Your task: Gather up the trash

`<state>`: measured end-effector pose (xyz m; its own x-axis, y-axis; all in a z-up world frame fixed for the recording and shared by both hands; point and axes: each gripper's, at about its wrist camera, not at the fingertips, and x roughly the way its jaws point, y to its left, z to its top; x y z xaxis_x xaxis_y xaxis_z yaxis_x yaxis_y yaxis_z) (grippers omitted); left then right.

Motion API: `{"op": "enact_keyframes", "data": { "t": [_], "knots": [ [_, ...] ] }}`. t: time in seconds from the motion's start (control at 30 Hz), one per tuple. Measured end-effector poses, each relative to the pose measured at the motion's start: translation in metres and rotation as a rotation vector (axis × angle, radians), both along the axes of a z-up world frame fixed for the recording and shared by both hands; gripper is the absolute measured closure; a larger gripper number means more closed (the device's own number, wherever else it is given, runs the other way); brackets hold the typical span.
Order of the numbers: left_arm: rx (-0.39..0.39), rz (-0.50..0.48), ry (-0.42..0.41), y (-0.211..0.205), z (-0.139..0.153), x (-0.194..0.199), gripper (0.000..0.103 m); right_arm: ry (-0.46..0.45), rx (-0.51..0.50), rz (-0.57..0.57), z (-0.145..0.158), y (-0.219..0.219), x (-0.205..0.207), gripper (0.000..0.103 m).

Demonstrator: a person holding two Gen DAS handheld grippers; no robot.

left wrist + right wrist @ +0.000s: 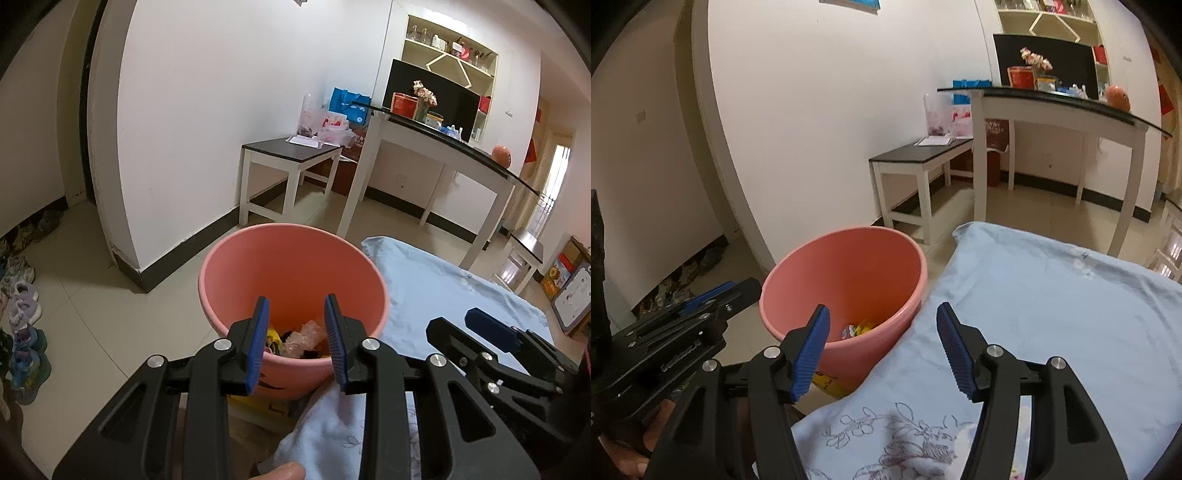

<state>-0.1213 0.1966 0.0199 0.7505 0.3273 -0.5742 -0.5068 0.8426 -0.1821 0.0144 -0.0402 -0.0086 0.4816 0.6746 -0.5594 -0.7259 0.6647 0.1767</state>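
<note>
Trash [301,338] sits at the bottom of a pink bucket [258,258]: crumpled clear plastic, something yellow, dark scraps. Bucket stands on tiled floor [92,332], touching the left edge of a pale blue cloth [1052,314]. Left gripper [297,334] hovers over the bucket's near rim, jaws apart, nothing between them. Right gripper [882,350] over the bucket-cloth border, jaws spread wide, empty. White bench [288,155] and table [443,147] far behind.

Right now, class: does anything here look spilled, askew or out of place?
Nothing stands out. The pink bin stands upright beside the blue sheet, with the trash inside it; both grippers are empty.
</note>
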Motion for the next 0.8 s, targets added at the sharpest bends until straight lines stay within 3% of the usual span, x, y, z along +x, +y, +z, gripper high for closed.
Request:
{"op": "enact_keyframes", "data": {
  "t": [0.8],
  "knots": [
    [0.038,-0.059,-0.006,-0.039,0.009,-0.014,0.072,-0.044,0.038,-0.042,0.017,-0.055,-0.036,0.038]
  ]
}}
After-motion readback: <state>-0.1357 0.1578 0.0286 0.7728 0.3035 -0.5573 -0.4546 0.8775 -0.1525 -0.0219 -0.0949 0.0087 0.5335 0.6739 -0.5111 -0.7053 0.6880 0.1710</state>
